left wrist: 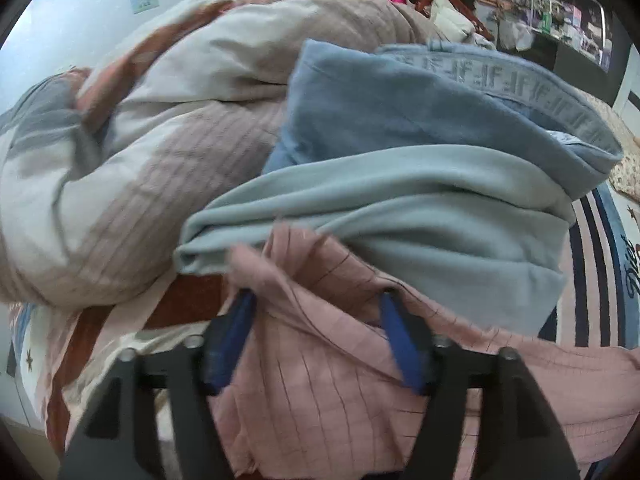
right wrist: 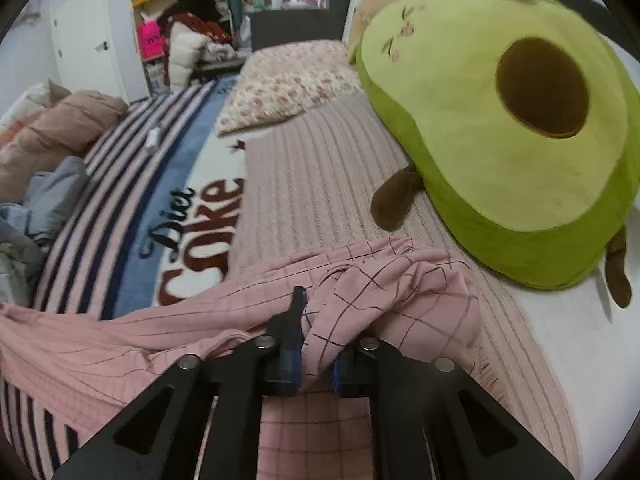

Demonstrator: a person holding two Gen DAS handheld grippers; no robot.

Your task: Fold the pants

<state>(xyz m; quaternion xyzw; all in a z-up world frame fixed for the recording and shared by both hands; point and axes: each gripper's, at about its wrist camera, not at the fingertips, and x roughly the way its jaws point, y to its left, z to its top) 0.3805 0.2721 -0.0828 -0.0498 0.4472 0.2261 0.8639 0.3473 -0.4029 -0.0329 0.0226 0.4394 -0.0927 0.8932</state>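
Observation:
The pink checked pants (left wrist: 320,368) lie crumpled on the bed. In the left wrist view my left gripper (left wrist: 316,300) has its blue-padded fingers (left wrist: 236,332) spread wide, with pink cloth bunched between them. In the right wrist view the same pants (right wrist: 380,292) stretch across the bed from the left edge. My right gripper (right wrist: 320,320) is nearly closed, with a fold of the pink cloth pinched between its fingers (right wrist: 294,328).
A pile of grey and blue clothes (left wrist: 420,184) lies just beyond the left gripper, with a rumpled duvet (left wrist: 140,152) to its left. A big avocado plush (right wrist: 512,128) sits at the right. A striped "Diet Coke" blanket (right wrist: 160,208) and a floral pillow (right wrist: 288,80) cover the bed.

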